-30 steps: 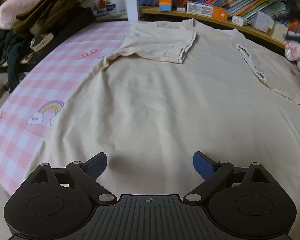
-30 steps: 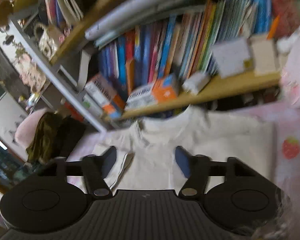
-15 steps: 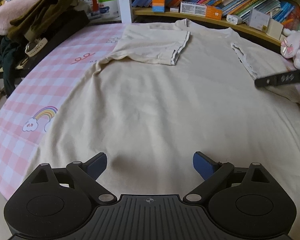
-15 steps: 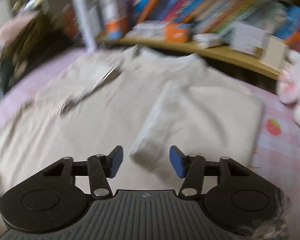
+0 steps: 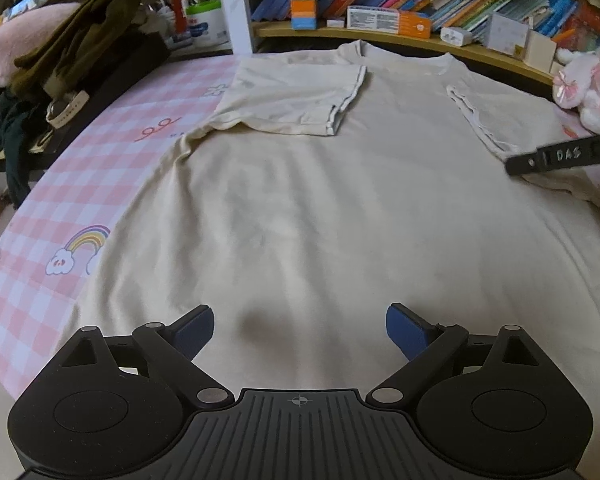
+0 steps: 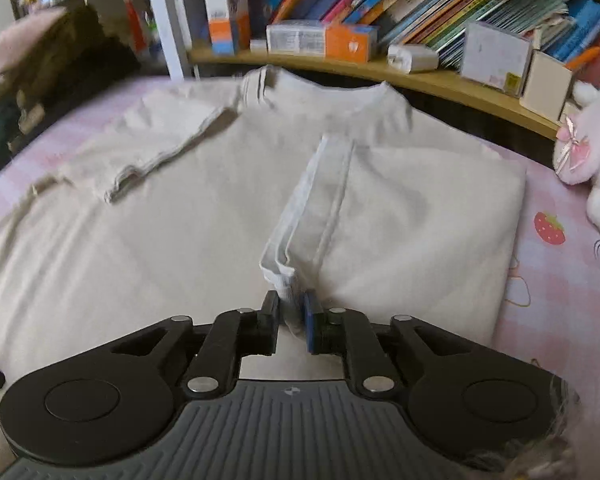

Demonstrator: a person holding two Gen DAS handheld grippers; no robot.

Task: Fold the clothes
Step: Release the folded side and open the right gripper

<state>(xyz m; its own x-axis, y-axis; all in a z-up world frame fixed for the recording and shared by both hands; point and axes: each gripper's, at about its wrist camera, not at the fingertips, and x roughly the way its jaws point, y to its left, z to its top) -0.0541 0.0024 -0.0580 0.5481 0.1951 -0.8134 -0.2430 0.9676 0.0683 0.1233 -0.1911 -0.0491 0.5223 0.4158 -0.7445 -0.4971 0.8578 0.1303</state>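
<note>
A cream T-shirt [image 5: 320, 184] lies spread flat on a pink checked bed, collar toward the bookshelf. Its left sleeve [image 5: 296, 96] is folded inward over the body. My left gripper [image 5: 299, 330] is open and empty, hovering over the shirt's lower part. My right gripper [image 6: 291, 312] is shut on the hem corner of the right sleeve [image 6: 320, 200], which is folded inward too. One right finger shows in the left wrist view [image 5: 560, 158] at the right edge.
A wooden shelf [image 5: 380, 36] with books and boxes runs behind the collar. A pile of dark clothes and a pink cushion [image 5: 52, 60] sits at the far left. A pink plush toy [image 5: 588, 88] lies at the right. The pink checked sheet [image 5: 40, 240] shows left of the shirt.
My right gripper swung down from the bookshelf to the right sleeve and closed on its hem corner. My left gripper stayed open over the shirt, shifting only slightly.
</note>
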